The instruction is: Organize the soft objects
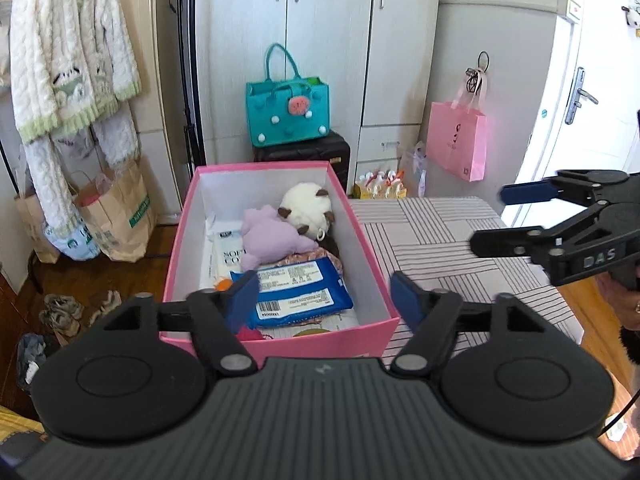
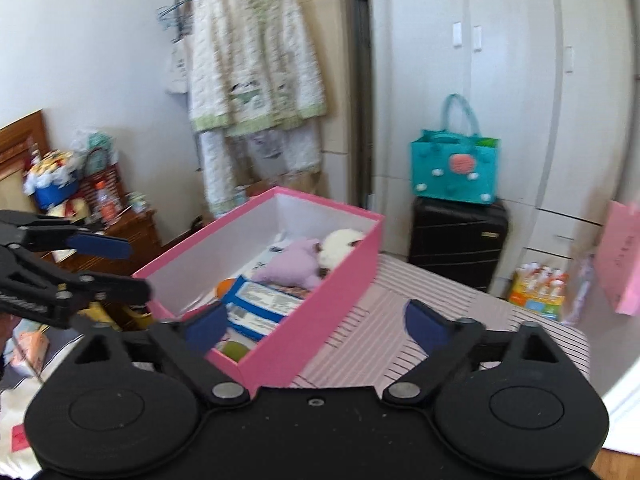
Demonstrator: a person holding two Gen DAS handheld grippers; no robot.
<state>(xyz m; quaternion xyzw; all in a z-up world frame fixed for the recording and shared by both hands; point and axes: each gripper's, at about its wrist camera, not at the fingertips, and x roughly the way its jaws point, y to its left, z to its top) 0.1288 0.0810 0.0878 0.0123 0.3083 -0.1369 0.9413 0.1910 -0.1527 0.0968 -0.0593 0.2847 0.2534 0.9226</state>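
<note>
1. Progress looks far along: the open pink cardboard box (image 1: 280, 340) on the striped surface (image 1: 440, 232) already holds a lilac plush toy (image 1: 272, 236), a white round plush with brown ears (image 1: 306, 208) and a blue soft wipes pack (image 1: 300, 292).
2. Left claw (image 1: 324, 296) hovers over the box's near end, jaws apart, holding nothing.
3. Right claw (image 2: 312, 324), near the box's right wall, gapes wide and empty.
4. No loose soft item shows on the surface; little seems left.

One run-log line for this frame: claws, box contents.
left claw: open, empty | right claw: open, empty | pink box: on striped table | inside: purple plush, white plush, blue packs
</note>
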